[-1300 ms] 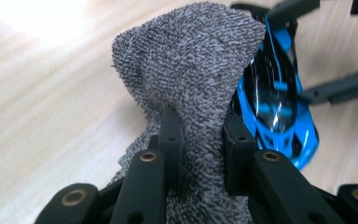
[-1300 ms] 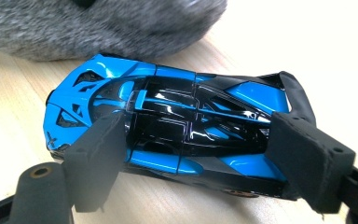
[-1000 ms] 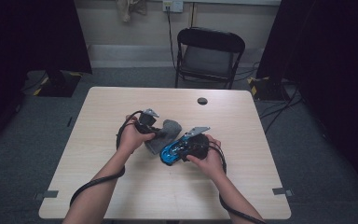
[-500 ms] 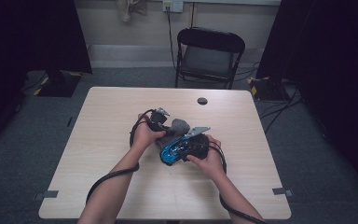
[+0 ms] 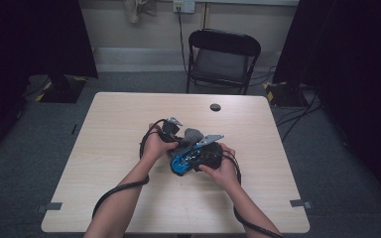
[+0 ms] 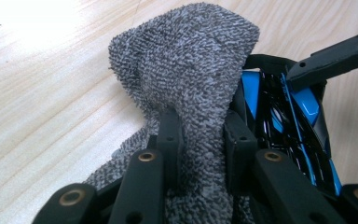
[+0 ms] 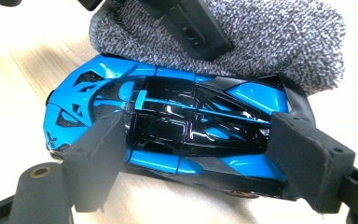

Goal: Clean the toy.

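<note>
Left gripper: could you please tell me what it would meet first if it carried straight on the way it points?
The left gripper is shut on the cloth, which leads the way. Past that lies bare table, probably; the toy car sits just beside the line.

grey cloth (image 6: 186, 70) hiding blue toy car's (image 6: 303, 116) near side, car's tail cropped
</note>
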Demonstrator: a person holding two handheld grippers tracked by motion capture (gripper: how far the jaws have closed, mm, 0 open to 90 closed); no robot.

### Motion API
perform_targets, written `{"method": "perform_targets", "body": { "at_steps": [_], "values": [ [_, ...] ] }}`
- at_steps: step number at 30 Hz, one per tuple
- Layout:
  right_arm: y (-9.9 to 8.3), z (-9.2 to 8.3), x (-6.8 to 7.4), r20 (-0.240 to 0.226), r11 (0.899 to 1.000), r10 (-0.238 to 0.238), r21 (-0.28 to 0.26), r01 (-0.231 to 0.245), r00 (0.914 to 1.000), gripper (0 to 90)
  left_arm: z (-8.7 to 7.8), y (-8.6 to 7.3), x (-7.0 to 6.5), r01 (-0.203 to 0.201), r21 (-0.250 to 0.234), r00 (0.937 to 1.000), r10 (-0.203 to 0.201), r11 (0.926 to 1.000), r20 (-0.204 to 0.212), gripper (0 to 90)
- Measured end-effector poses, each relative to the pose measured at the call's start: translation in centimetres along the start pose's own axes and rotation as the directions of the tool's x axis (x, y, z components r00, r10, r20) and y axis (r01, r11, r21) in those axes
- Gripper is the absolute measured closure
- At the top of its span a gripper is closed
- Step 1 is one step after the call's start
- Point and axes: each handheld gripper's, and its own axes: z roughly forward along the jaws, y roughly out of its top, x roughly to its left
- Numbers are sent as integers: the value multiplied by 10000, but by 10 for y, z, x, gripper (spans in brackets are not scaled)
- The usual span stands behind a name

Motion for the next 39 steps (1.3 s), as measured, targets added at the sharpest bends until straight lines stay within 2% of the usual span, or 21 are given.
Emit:
{"method": "perform_targets", "body": {
  "at_steps": [2,13,23,30,39],
  "values": [
    [0,0,0,4,10000,3,6,-3,10000,193,-1,0,0,-93,111,10000,92,9999,24,726],
    [0,0,0,-1,10000,-9,4,9,10000,193,-6,-4,-1,-273,69,9995,272,9996,146,727],
    [0,0,0,-10,10000,-10,4,10,10000,193,-15,-12,1,-61,165,9995,56,9998,307,727],
    [0,0,0,-3,10000,-6,-15,6,10000,193,-25,-18,0,-210,396,9992,197,9990,339,727],
    [0,0,1,-8,10000,-6,-24,6,10000,193,-38,-34,1,67,99,9994,-71,9999,349,727]
  ]
}}
